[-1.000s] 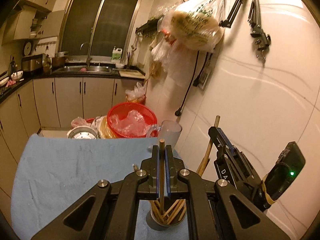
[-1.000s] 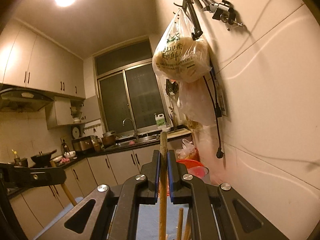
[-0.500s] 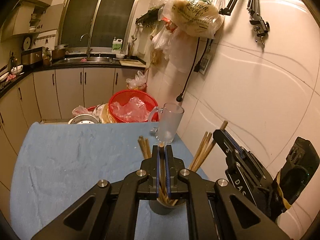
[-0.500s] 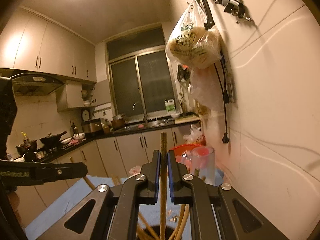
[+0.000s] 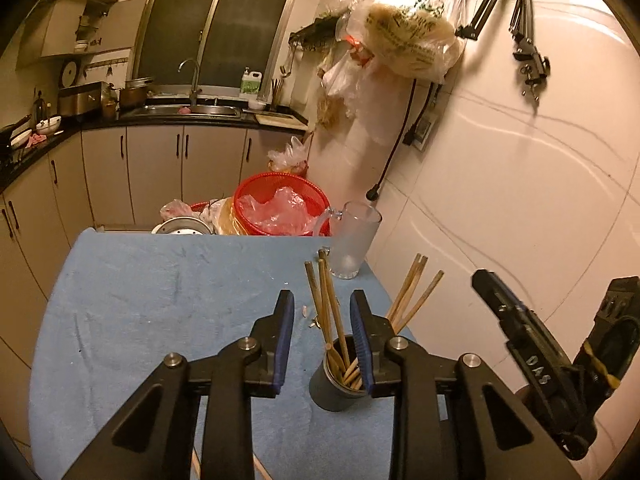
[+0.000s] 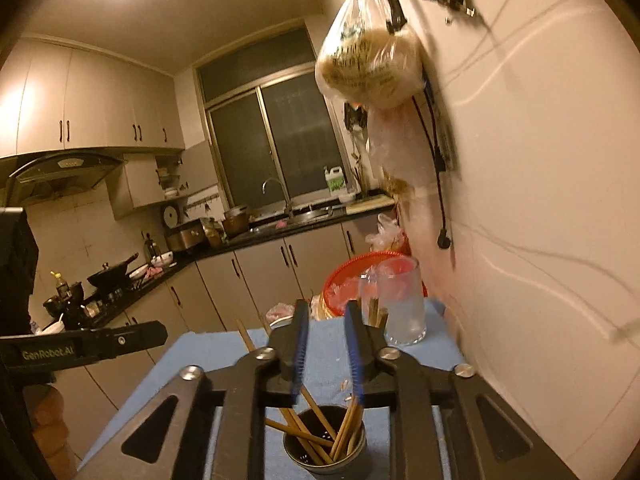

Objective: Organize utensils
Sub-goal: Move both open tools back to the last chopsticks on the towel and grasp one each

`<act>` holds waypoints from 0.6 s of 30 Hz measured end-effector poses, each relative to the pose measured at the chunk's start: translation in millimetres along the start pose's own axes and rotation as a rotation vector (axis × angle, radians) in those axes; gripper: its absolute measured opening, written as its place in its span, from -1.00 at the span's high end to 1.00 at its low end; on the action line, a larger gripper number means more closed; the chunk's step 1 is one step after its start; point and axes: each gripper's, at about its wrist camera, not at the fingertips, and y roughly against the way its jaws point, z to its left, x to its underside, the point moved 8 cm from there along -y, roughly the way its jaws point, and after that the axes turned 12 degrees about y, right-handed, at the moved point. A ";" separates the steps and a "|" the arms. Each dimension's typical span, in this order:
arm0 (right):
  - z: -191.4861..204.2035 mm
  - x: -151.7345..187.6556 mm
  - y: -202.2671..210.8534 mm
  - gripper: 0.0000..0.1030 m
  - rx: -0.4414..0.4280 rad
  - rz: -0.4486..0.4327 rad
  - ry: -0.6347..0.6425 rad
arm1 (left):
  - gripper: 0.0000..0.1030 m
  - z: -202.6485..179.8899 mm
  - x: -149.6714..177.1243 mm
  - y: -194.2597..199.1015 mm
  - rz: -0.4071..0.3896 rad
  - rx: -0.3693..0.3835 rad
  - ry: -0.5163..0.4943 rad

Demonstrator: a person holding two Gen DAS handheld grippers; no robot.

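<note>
A dark cup [image 5: 335, 385] stands on the blue cloth [image 5: 160, 300] near the wall and holds several wooden chopsticks [image 5: 317, 300], fanned out. My left gripper [image 5: 322, 298] hangs just above and behind the cup. Its jaws are opening, and the chopsticks rise loose between them with no pad pressing. In the right wrist view, my right gripper [image 6: 326, 312] hovers over the same cup [image 6: 324, 450]. Its jaws are also opening and hold nothing, and the chopsticks [image 6: 348, 420] lean in the cup below. Each gripper shows in the other's view: the right gripper [image 5: 520, 344] and the left gripper [image 6: 100, 344].
A frosted glass mug [image 5: 354, 240] stands at the cloth's far right corner by the tiled wall. Behind it sit a red basket [image 5: 280, 208] with plastic and a metal pot [image 5: 184, 228]. Bags hang on the wall [image 5: 408, 40]. Thin wooden sticks [image 5: 260, 470] lie on the cloth under my left gripper.
Both grippers were shut on one chopstick each over the cup. Their jaws have since parted, and the chopsticks now stand in the cup. Both views have drawn back and show more of the cup.
</note>
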 end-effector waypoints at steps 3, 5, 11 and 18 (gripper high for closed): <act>3.4 -9.1 20.3 0.39 -0.006 -0.030 -0.011 | 0.43 5.6 0.2 18.0 -0.022 -0.008 0.002; 8.4 -12.5 37.4 0.35 -0.024 -0.050 -0.018 | 0.38 15.0 2.9 30.6 -0.031 -0.012 0.018; 35.8 4.4 76.2 -0.17 -0.088 -0.068 -0.001 | 0.37 61.1 26.9 54.7 -0.029 -0.081 0.072; 90.9 69.3 76.0 -0.17 -0.208 0.083 0.059 | 0.36 123.2 80.9 60.0 0.047 -0.166 0.125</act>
